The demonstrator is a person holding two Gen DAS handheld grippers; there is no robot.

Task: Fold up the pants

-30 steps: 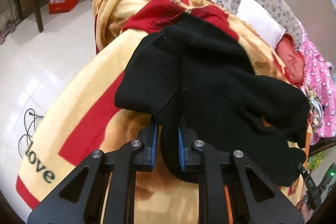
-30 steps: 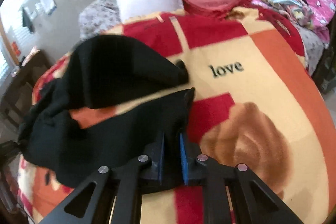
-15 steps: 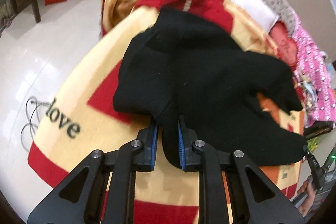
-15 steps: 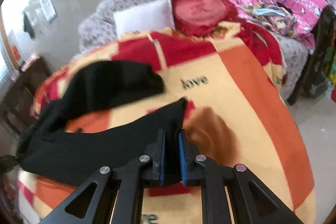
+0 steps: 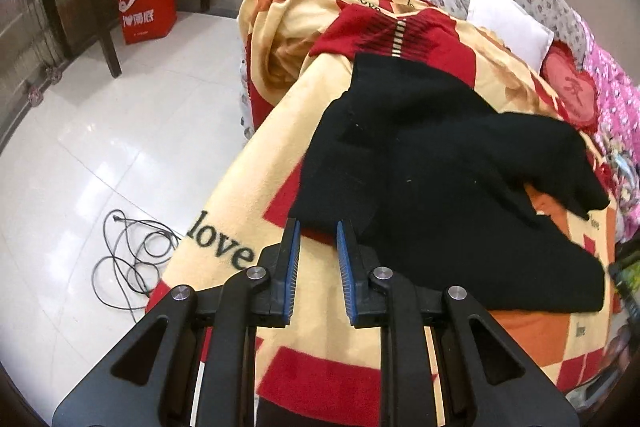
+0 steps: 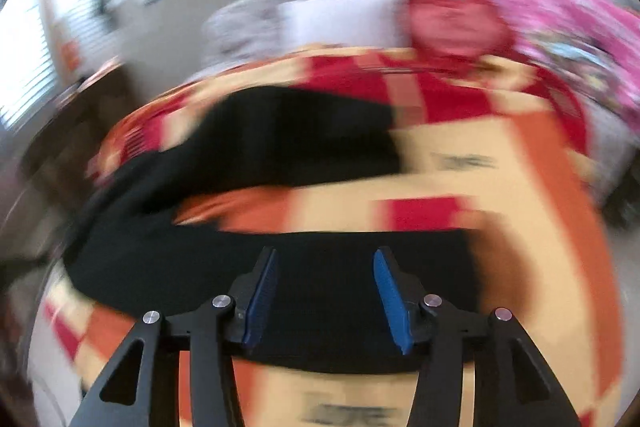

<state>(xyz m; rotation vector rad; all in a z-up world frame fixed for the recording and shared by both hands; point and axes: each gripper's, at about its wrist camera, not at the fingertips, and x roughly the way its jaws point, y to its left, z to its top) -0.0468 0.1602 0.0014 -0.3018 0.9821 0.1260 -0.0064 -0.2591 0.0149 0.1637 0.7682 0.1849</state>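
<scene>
Your left tongs (image 5: pixel 316 255) stand narrowly parted with nothing between the blue pads, just short of the near edge of the black pants (image 5: pixel 440 187). Your right tongs (image 6: pixel 324 295) are spread wide and also hold nothing; black cloth lies under and ahead of them. The pants sit loose on the patterned blanket (image 5: pixel 240 187) covering the bed, spread crosswise with one leg lying apart from the other, orange blanket showing between them.

The main risk, as I judge it, is that the garment is not yet flat. The left side is bunched with an overlapping flap, so if you fold from here the wrinkle gets pressed in and the legs end up out of line. The blanket is soft and rumpled too; close the tongs too deep and you could pinch it along with the pants and drag both. The edge of the bed is near your left side, so a hard tug could pull cloth toward the floor (image 5: pixel 100 147).

The left view is sharp and shows the bunched flap, the floor, a cable (image 5: pixel 128 259) and a red bag (image 5: pixel 148 11). The right view is badly smeared, but it alone shows the gap between the two legs from the leg end.
</scene>
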